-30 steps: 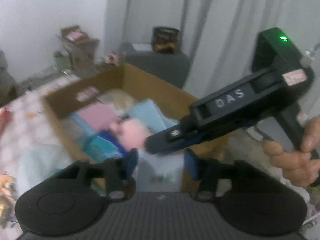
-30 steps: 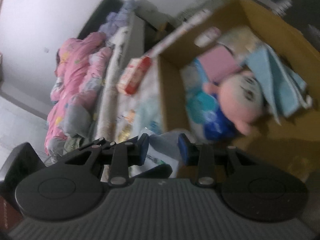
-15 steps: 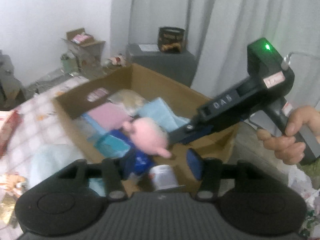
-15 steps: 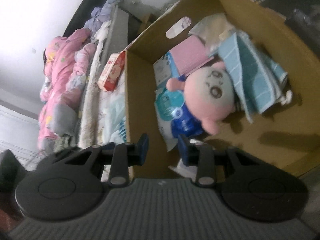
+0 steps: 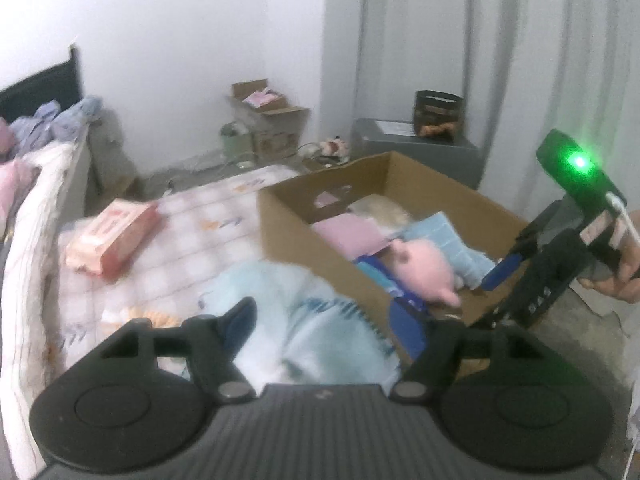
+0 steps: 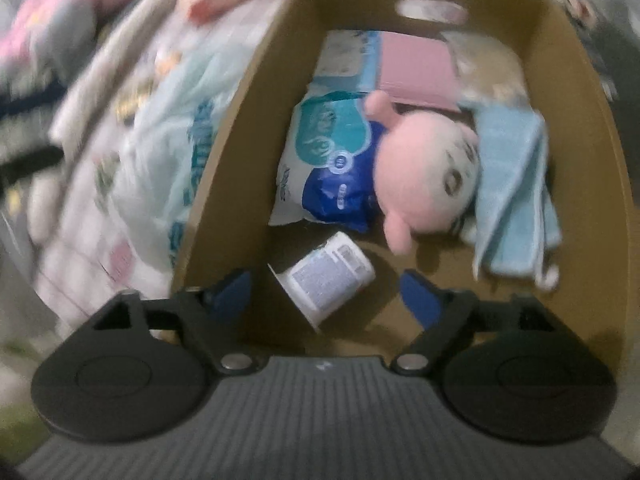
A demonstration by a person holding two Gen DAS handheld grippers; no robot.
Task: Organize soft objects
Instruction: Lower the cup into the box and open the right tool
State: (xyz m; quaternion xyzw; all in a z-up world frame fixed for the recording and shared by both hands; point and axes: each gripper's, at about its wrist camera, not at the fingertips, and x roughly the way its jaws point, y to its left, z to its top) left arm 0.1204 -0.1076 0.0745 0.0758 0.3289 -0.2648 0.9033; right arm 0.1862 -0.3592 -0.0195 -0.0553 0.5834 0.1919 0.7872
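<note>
An open cardboard box (image 5: 292, 224) stands on the bed and also shows in the right wrist view (image 6: 240, 128). In it lie a pink plush toy (image 6: 428, 176), a blue wipes pack (image 6: 332, 160), a pink cloth (image 6: 416, 68), a light blue towel (image 6: 516, 188) and a white cup (image 6: 328, 276) on its side. My right gripper (image 6: 326, 296) is open and empty above the box's near end, over the cup. My left gripper (image 5: 324, 324) is open and empty above a light blue fleece blanket (image 5: 304, 328) beside the box. The right gripper also shows in the left wrist view (image 5: 504, 272).
A pink tissue pack (image 5: 112, 240) lies on the checked bedsheet (image 5: 200, 232) left of the box. Piled clothes (image 5: 48, 128) sit at the bed's head. A grey cabinet (image 5: 416, 148) with a dark container, small boxes and curtains stand behind.
My left gripper has swung left, away from the box and over the blue blanket. My right gripper has opened wide and turned to look straight down into the box.
</note>
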